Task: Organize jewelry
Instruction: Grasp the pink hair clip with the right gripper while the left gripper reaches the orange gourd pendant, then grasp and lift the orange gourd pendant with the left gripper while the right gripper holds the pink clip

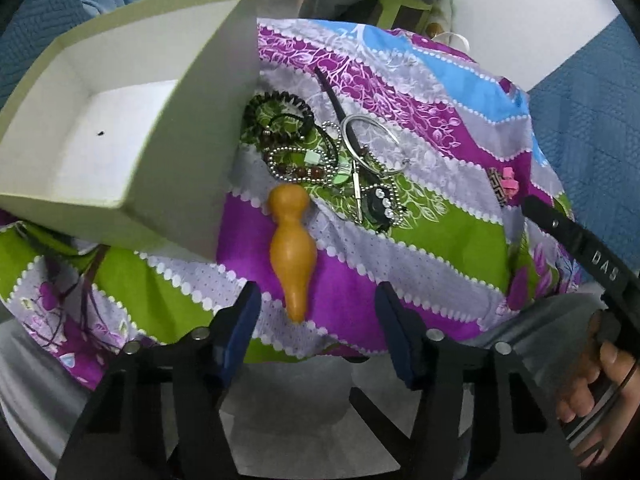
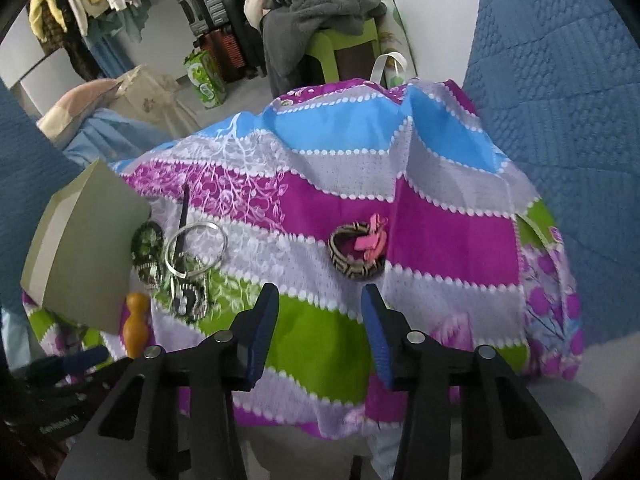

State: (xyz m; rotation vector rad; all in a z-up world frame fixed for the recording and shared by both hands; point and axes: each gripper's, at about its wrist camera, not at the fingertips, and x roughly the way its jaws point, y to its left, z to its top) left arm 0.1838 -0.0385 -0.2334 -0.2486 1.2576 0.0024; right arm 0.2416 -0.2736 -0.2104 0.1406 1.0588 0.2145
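Observation:
A pile of jewelry lies on a patterned cloth: bead bracelets, a ball chain, a silver bangle, a black stick. An orange gourd-shaped piece lies just ahead of my left gripper, which is open and empty. An open grey-green box sits at the left, empty inside. In the right wrist view a woven black-and-tan bracelet with a pink clip lies just ahead of my right gripper, open and empty. The pile and box show at left.
The cloth covers a small raised surface with drooping edges. Blue quilted fabric lies on both sides. Clothes, a green stool and luggage stand behind. The right gripper's arm shows at the right of the left wrist view.

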